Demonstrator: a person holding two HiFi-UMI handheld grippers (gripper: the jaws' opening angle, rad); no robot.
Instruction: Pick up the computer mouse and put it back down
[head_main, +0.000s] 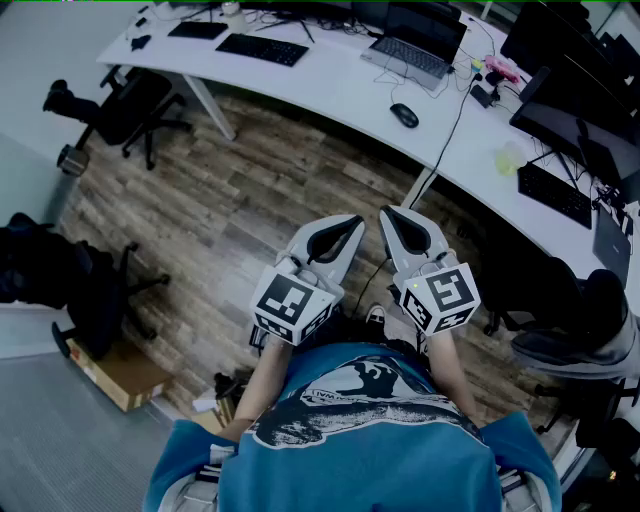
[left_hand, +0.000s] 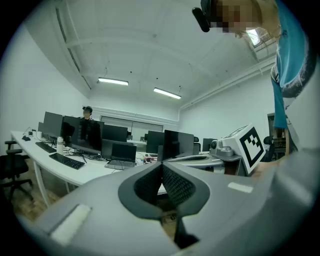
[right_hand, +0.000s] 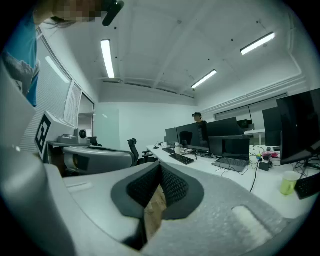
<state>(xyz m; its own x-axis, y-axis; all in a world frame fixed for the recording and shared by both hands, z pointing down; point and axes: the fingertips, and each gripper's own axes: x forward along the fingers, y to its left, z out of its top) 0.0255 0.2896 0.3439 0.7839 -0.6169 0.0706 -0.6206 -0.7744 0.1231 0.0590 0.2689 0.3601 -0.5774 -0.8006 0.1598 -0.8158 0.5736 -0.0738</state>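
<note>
The computer mouse (head_main: 404, 115) lies on the white desk (head_main: 340, 85), in bare space in front of the laptop (head_main: 415, 50) and near a black cable (head_main: 455, 120) that drops over the desk edge. Whether the mouse has its own cord cannot be determined. The left gripper (head_main: 345, 235) and right gripper (head_main: 392, 222) are held side by side close to the person's chest, over the wooden floor (head_main: 230, 200), well apart from the mouse. Both pairs of jaws are fully closed, ribbed pads meeting, with nothing between them. The mouse is probably light and rigid, with a smooth, domed plastic shell that is likely to slip under a top-down pinch. Take hold across the two side flanks at mid-body, where the walls are closest to parallel. Avoid pressing the buttons. Open the jaws before the approach.
</note>
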